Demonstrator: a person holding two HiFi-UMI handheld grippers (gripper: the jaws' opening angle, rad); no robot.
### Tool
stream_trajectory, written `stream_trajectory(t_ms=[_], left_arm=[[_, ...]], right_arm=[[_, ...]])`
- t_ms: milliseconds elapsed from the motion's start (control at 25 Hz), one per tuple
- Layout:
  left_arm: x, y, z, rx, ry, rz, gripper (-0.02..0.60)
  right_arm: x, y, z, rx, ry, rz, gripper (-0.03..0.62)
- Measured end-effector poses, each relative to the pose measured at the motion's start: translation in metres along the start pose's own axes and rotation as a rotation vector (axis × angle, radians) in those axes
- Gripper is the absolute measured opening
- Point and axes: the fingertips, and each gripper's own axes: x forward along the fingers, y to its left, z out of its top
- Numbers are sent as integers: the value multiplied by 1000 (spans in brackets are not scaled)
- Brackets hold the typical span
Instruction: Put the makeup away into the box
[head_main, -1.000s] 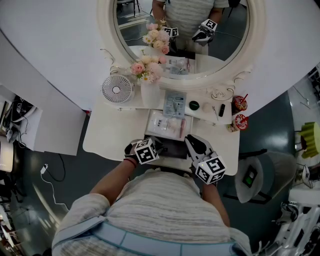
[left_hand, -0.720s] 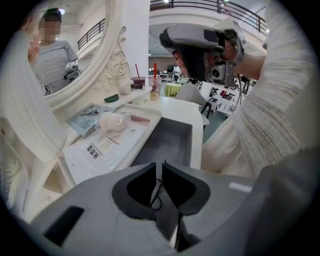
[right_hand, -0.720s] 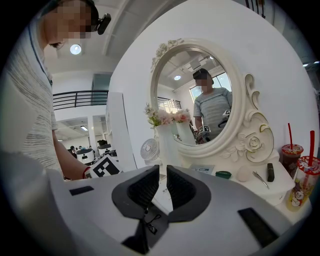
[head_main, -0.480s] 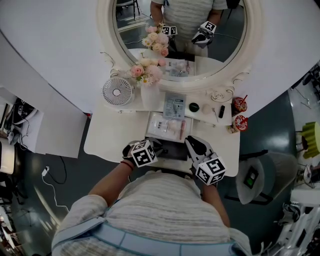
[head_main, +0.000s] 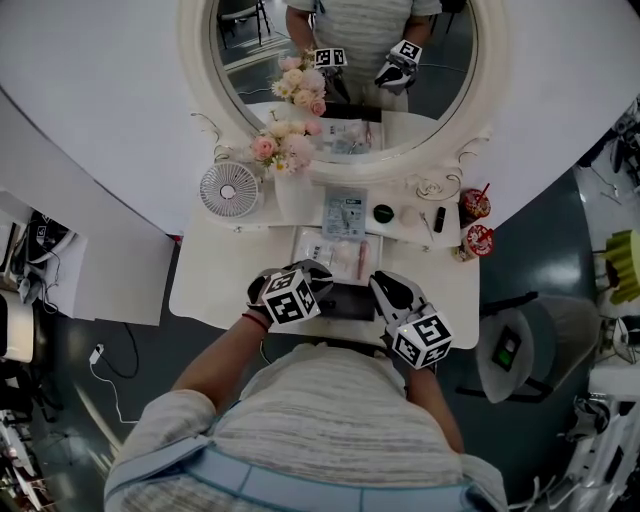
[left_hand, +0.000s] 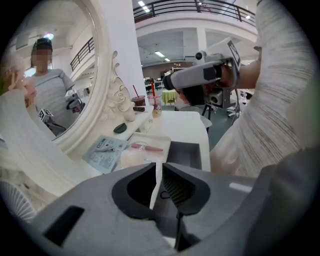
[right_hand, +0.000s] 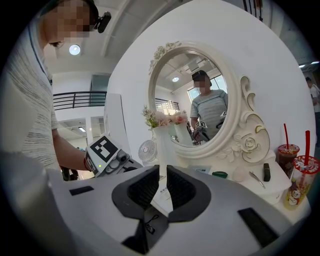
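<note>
1. White table (head_main: 205, 290) below an oval mirror (head_main: 494, 70), with a small fan (head_main: 228, 188) at its left end.
2. Left claw (left_hand: 161, 169) hangs over the table's front edge, jaws closed on nothing.
3. Makeup, a pink tube (head_main: 363, 258) among it, lies in a white tray (head_main: 305, 240), outside the dark box (head_main: 350, 300) just in front.
4. Right claw (right_hand: 163, 172), likewise closed and empty, is at the box's right end.
5. Two red cups (head_main: 478, 240) stand far right.
</note>
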Motion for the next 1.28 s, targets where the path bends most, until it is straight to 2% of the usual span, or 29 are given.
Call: stream_trajectory(t_ms=[360,720,880,1040,1280], left_arm=[[7,33,19,176,48,21,78],[23,44,18,372,119,1,187],[33,47,20,406,131,-3,201],[44,50,21,437,152,-14,241],[58,53,20,422,174,-30,272]], right_arm=[[-5,-4,-1,3,4,-20,11],[-13,-10,-5,17,1,-54,11],[-16,-14,-7,24,1,-73,11],[-19,-17,-7,25,-1,-89,11],[-22,-20,-9,30,-2,-107,11]])
